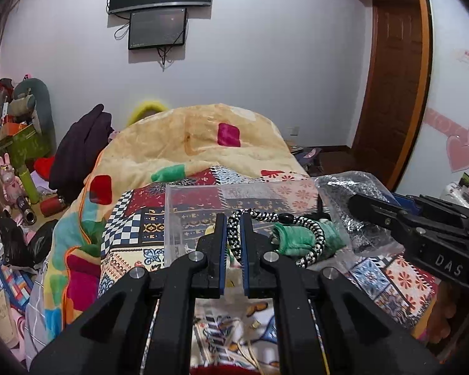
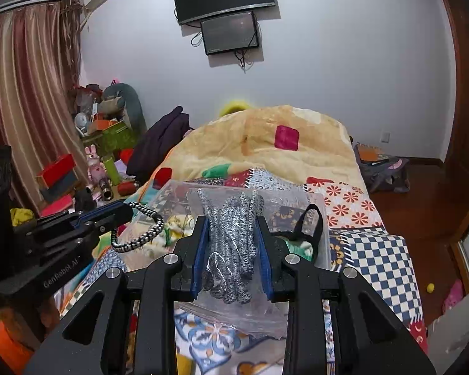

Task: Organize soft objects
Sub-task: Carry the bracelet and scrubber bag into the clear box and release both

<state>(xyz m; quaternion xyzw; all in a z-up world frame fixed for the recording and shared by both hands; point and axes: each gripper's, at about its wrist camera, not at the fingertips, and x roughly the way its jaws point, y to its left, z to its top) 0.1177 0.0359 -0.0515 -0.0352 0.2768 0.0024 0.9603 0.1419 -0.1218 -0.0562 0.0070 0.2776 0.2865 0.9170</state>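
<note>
My left gripper (image 1: 233, 240) pinches braided cord (image 1: 309, 237) | right gripper (image 2: 231, 250) clamps plastic bag (image 2: 234, 309) holding speckled gloves (image 2: 234, 234) | clear box (image 1: 203, 206) behind

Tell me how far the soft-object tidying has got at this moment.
Nothing looks stowed yet: the clear box on the bed appears empty. In hand: the left tongs pinch a black-and-white braided cord; the right tongs grip bagged grey gloves. The green cloth is left.

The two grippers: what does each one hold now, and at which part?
The left gripper pinches the black-and-white braided cord at its looped end. The right gripper clamps the clear plastic bag of grey knitted gloves across its middle.
</note>
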